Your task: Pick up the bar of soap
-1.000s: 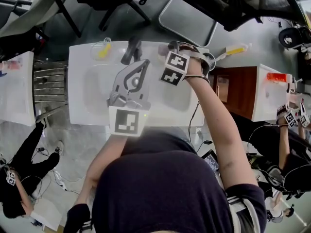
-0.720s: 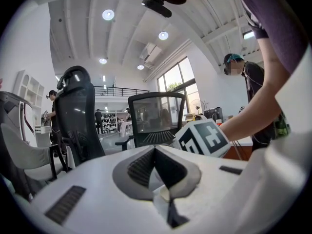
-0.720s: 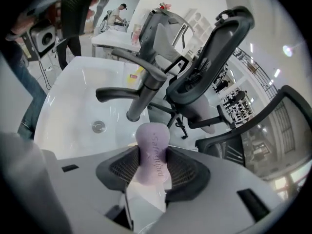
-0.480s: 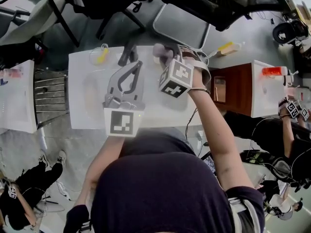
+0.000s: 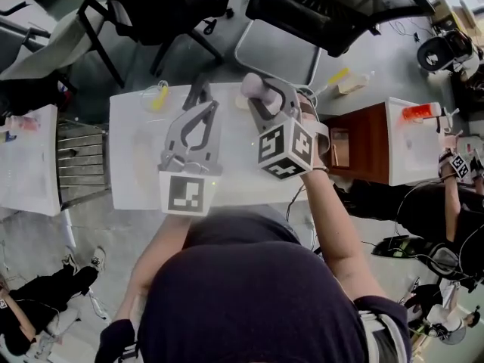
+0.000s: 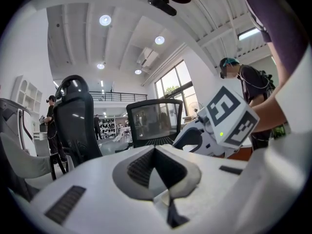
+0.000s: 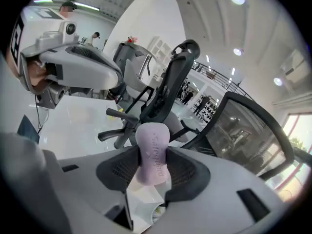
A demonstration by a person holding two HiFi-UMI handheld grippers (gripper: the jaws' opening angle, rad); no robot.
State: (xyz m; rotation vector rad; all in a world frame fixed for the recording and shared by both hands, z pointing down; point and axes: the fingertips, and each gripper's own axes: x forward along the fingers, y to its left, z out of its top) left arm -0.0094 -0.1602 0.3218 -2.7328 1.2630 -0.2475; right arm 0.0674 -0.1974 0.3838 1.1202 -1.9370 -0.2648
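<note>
The bar of soap (image 5: 255,88) is pale purple with stamped lettering. My right gripper (image 5: 261,94) is shut on it and holds it up above the back right part of the white sink top (image 5: 132,169). In the right gripper view the soap (image 7: 152,152) stands upright between the two dark pads of the right gripper (image 7: 152,161). My left gripper (image 5: 201,99) hangs over the middle of the sink, shut, with nothing in it. In its own view the left gripper (image 6: 155,149) has its pads meeting, and the right gripper's marker cube (image 6: 229,118) shows close by on the right.
A dark faucet (image 5: 198,89) stands at the sink's back edge, partly behind the left gripper. A clear dish with a yellow item (image 5: 156,95) sits at the back left. Office chairs (image 5: 302,6) stand beyond. A brown cabinet (image 5: 355,138) and other white tables (image 5: 26,157) flank the sink.
My right gripper has risen from the sink's back right with the soap in it, and its marker cube has turned. The left gripper has stayed nearly where it was.
</note>
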